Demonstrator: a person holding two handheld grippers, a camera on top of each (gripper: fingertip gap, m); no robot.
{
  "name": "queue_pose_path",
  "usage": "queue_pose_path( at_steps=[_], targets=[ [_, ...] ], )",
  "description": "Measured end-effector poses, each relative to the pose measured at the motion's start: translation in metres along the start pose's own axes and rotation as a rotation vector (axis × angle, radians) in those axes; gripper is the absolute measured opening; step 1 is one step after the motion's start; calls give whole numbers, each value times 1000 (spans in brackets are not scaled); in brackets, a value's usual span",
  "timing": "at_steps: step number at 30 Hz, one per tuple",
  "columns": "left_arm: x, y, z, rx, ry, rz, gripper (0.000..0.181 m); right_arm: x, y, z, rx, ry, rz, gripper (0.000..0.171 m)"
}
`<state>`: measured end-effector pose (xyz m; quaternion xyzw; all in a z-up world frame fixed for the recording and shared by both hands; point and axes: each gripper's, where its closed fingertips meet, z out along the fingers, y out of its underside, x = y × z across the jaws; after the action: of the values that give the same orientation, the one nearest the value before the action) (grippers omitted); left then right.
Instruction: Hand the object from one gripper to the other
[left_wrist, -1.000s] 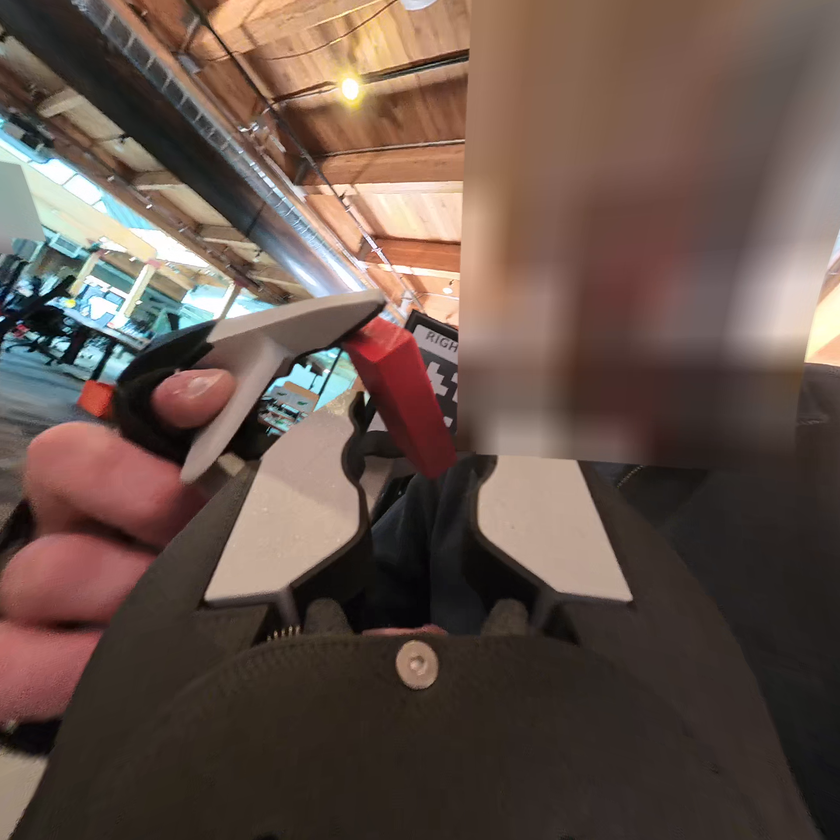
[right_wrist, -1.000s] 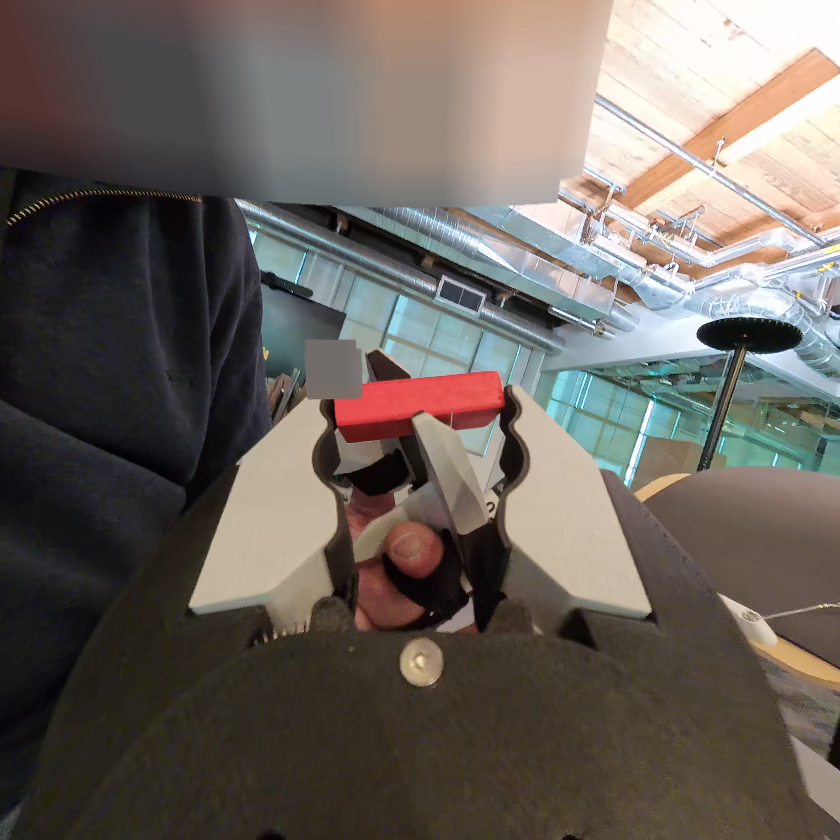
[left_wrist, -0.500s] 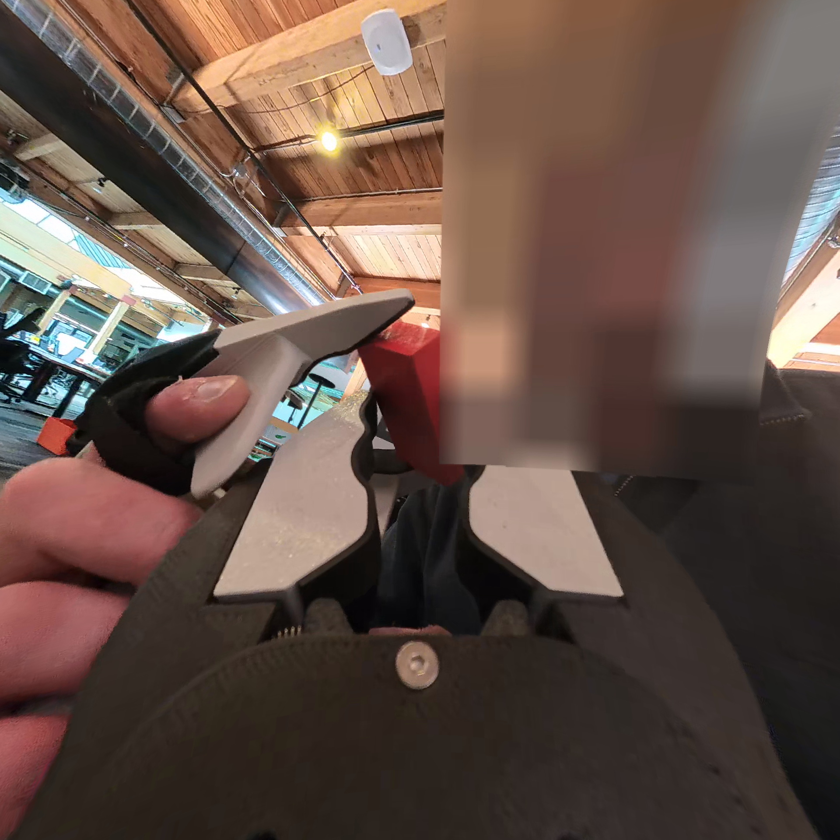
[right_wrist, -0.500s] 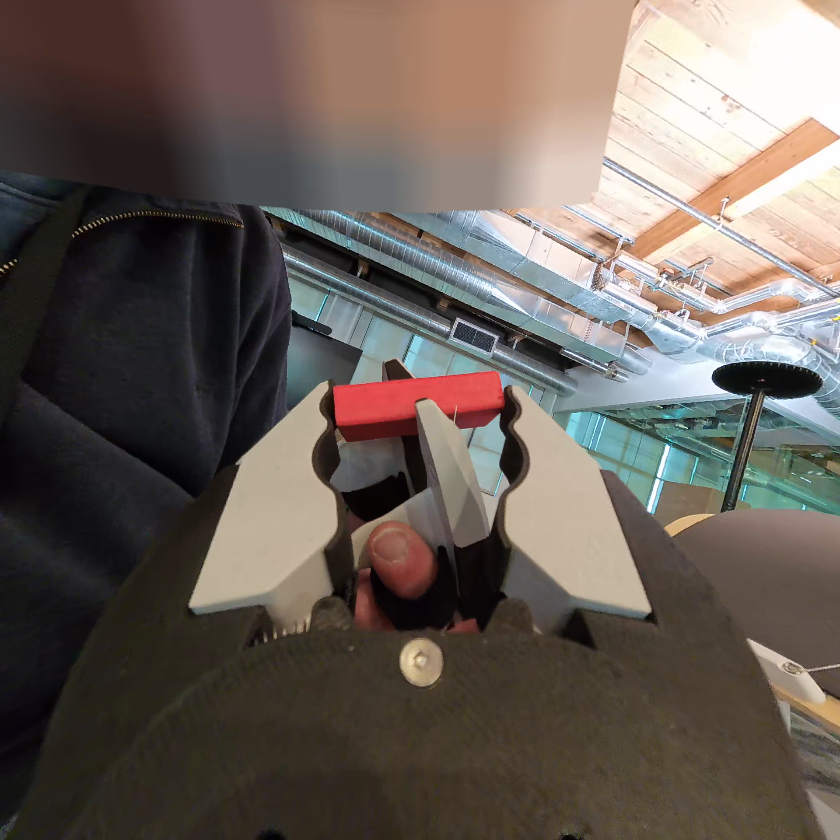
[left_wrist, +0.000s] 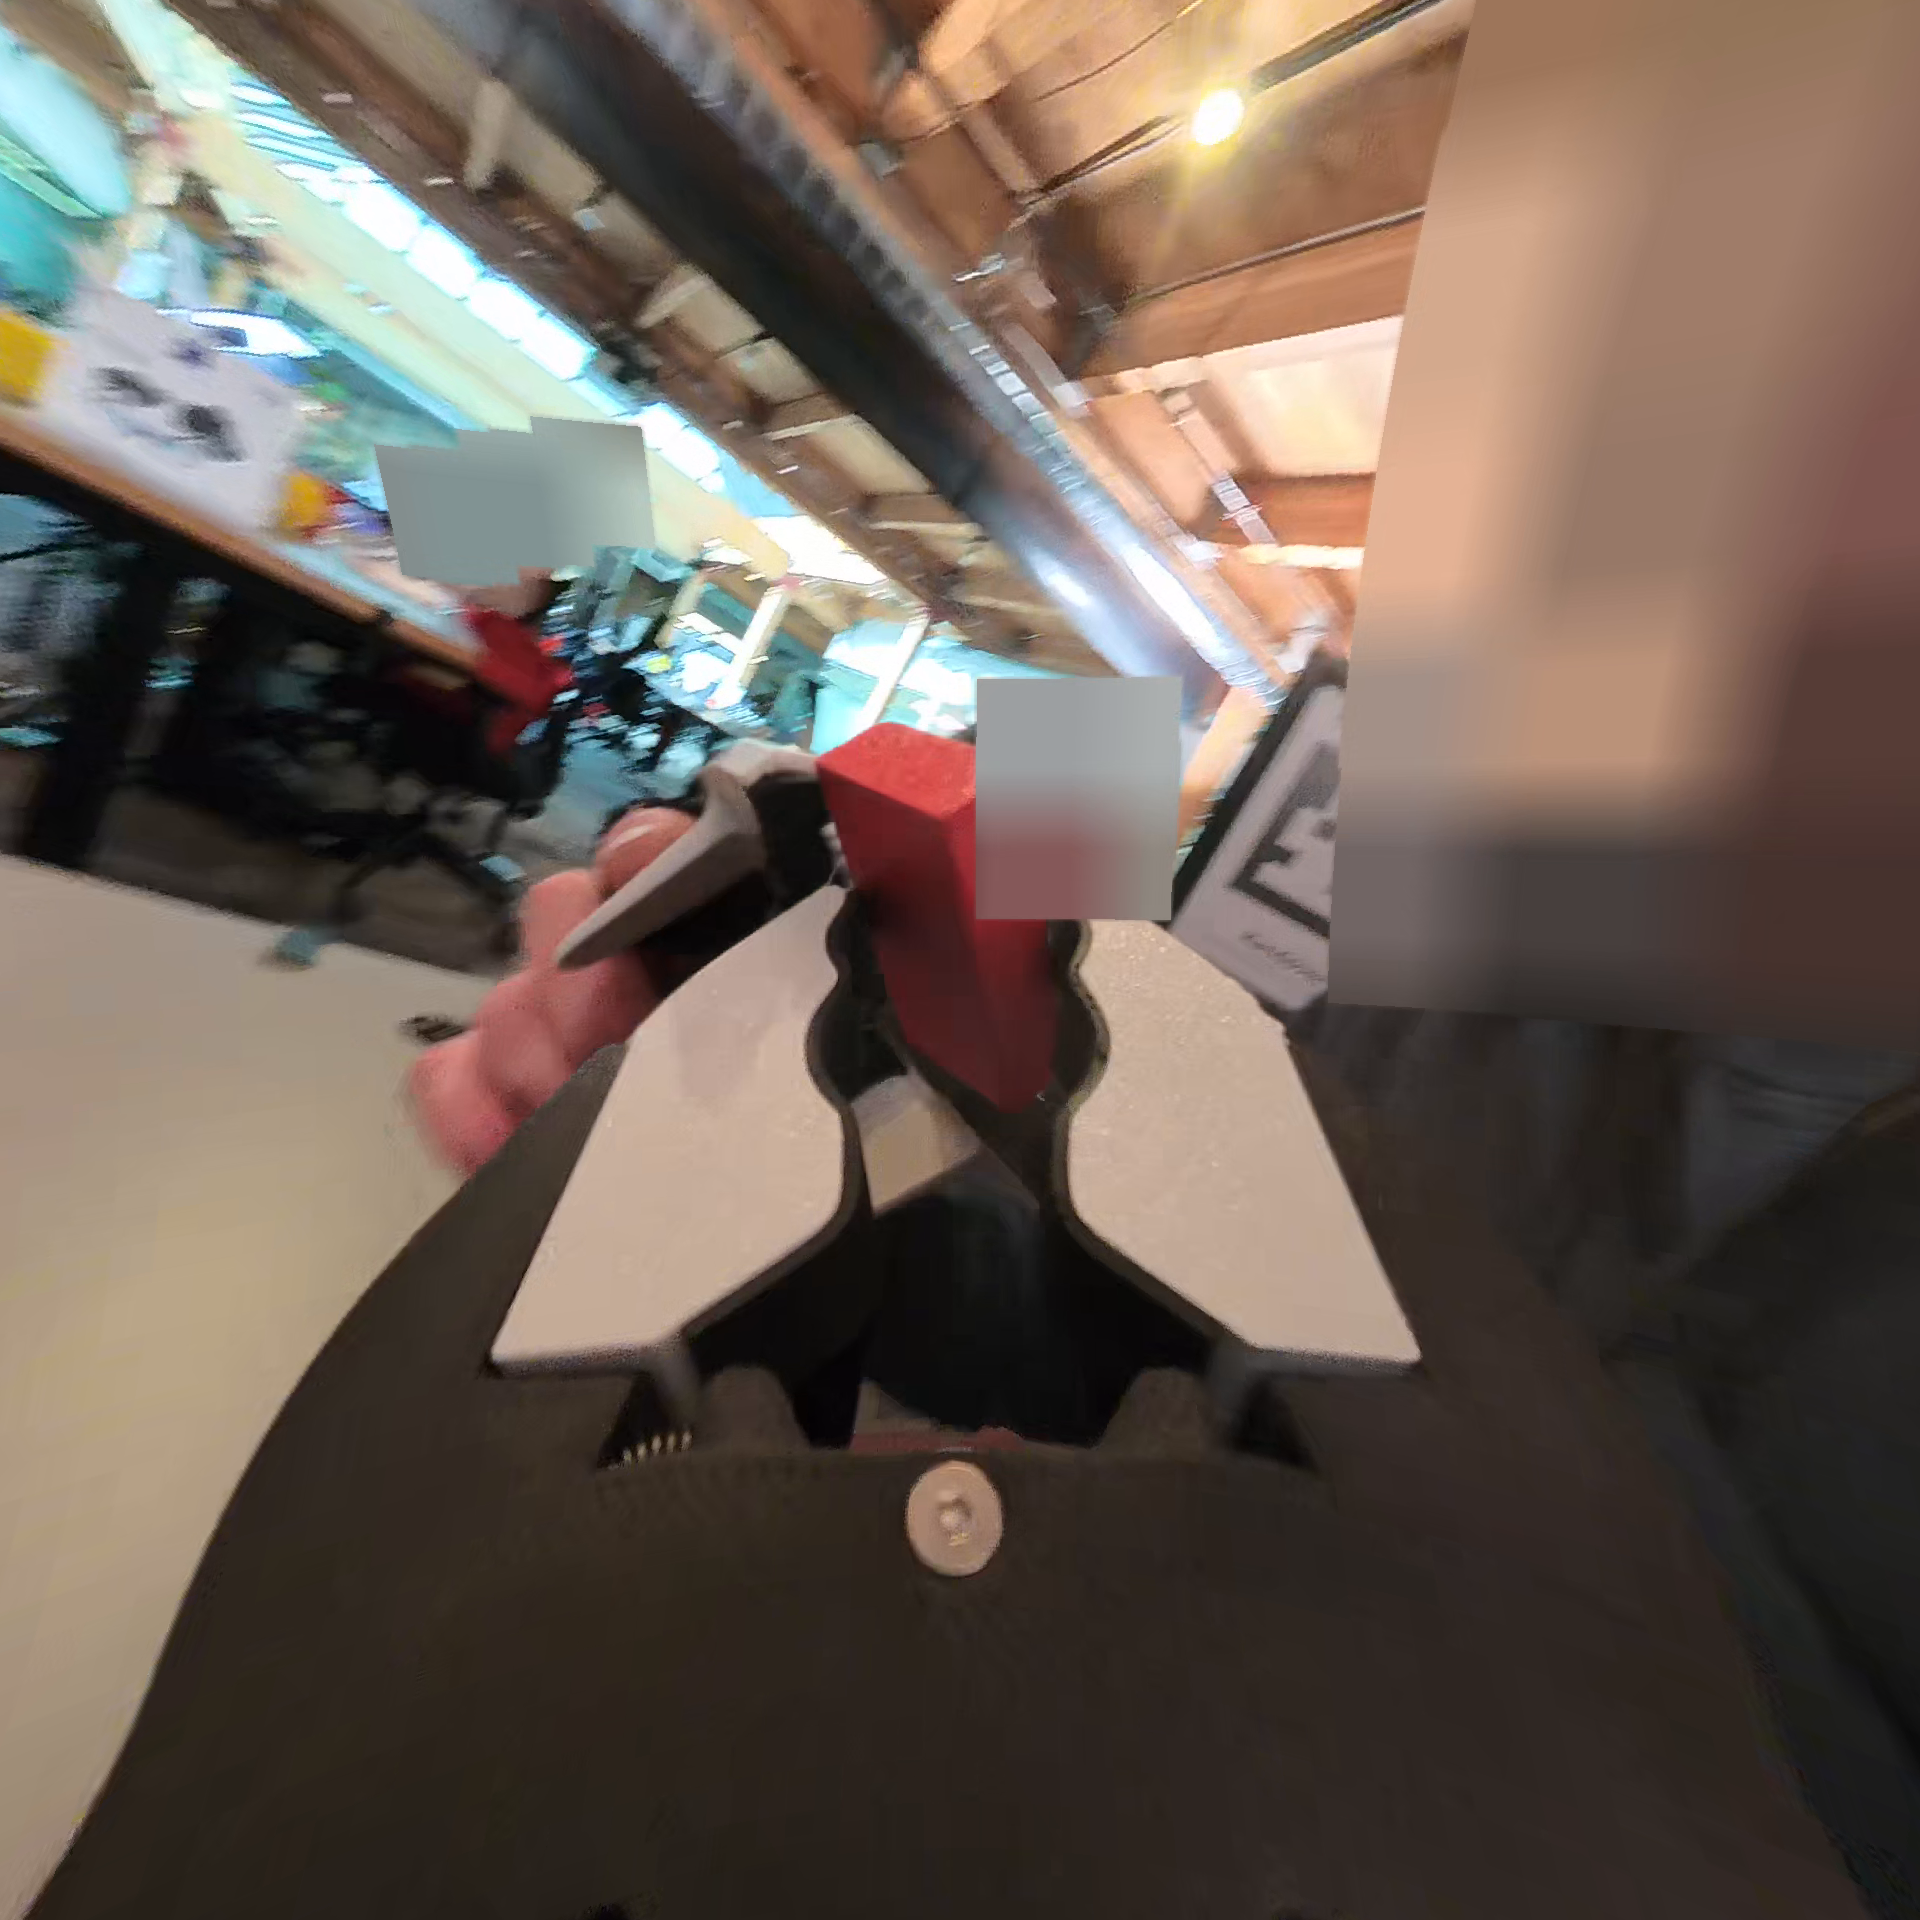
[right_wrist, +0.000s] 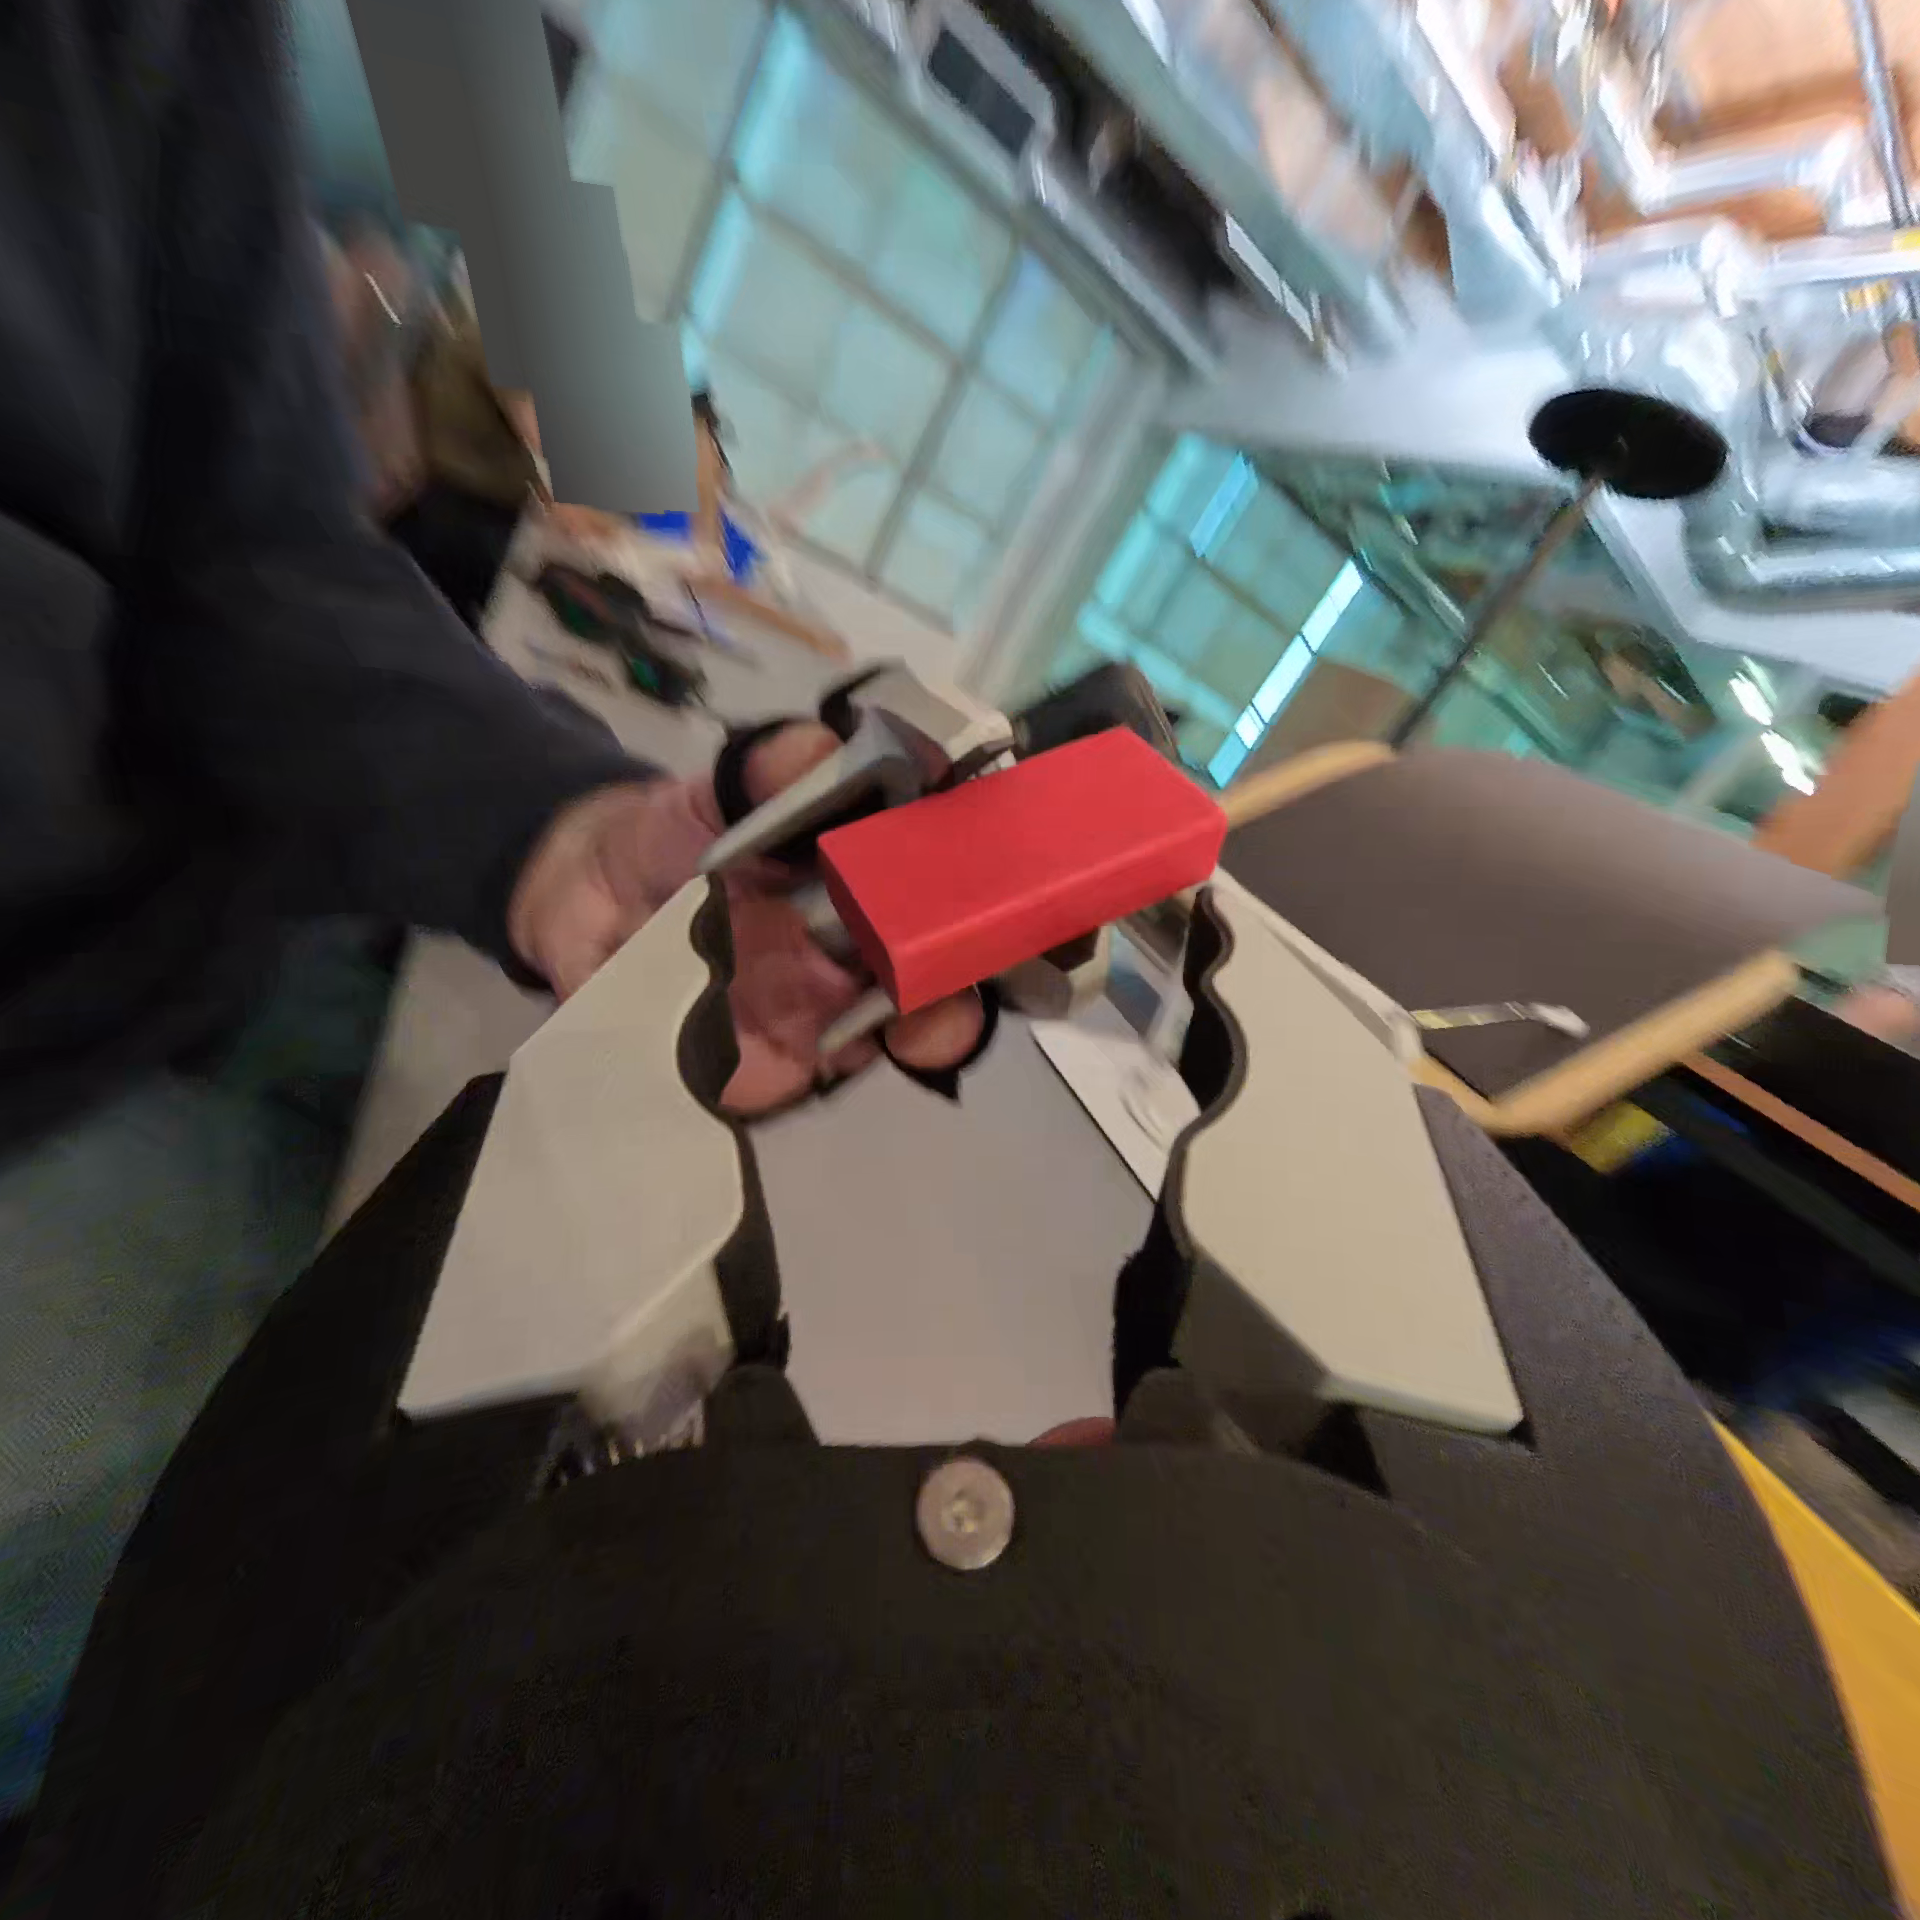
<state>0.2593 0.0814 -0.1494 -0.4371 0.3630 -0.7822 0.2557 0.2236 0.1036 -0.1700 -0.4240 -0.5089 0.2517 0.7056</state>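
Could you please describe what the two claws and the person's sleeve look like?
Both the left claw and right claw have flat light-grey fingers with wavy black inner pads, on a rounded black textured body with one silver screw. The sleeve is dark navy.

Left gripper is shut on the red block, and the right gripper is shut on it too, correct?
Not quite: the right gripper is open. The right wrist view shows its fingers spread wide and not pressing on the red block. The rest stands: the left gripper is shut on the block.
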Motion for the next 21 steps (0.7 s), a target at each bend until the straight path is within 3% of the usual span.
queue_pose_path(
  at_steps=[4,10,14,21],
  targets=[
    [-39,5,-18,-112,-296,78,33,12,31,-1,-327,131,-230,85],
    [-70,25,-32,-337,-595,175,33,20,56,0,-602,192,-453,82],
    [-76,32,-37,-431,-689,211,33,14,67,0,-696,137,-525,69],
    [-80,38,-40,-478,-712,196,34,9,72,-1,-714,111,-501,68]
  ],
)
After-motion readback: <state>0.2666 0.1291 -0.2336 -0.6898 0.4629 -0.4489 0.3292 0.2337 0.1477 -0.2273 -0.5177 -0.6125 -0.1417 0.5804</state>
